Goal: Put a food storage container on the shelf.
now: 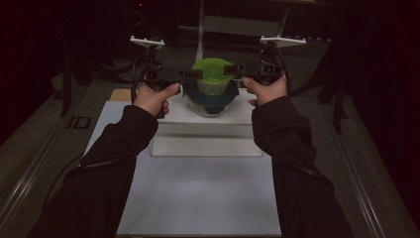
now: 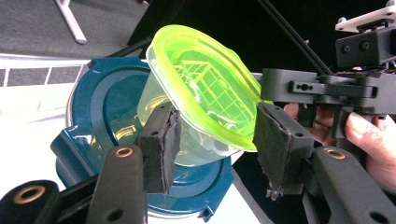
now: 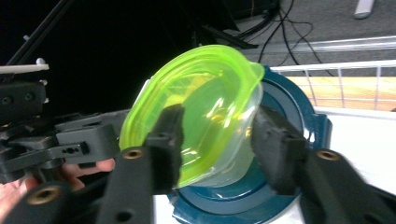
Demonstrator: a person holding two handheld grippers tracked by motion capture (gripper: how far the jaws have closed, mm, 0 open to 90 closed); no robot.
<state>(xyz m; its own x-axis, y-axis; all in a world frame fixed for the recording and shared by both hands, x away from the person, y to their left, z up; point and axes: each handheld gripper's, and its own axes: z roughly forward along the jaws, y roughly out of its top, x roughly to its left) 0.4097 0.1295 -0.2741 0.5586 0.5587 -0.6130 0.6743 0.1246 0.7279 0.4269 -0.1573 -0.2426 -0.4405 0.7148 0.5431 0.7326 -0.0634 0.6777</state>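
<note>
A clear tub with a lime-green lid (image 1: 212,69) sits on top of a clear tub with a dark blue lid (image 1: 210,97), on a white raised block (image 1: 205,140). My left gripper (image 1: 190,74) comes at the green-lidded tub from the left and my right gripper (image 1: 233,69) from the right. In the left gripper view the green-lidded tub (image 2: 205,98) lies between the jaws of my left gripper (image 2: 217,149), one pad close by it and the other apart. In the right gripper view my right gripper (image 3: 219,144) straddles the green-lidded tub (image 3: 196,102) the same way. Both grippers are open.
The white block stands on a white sheet (image 1: 198,198) that covers the table's middle. A white wire grid (image 3: 350,79) and a wooden board (image 3: 355,93) lie behind the tubs. Dark frames and stands surround the table at the back and sides.
</note>
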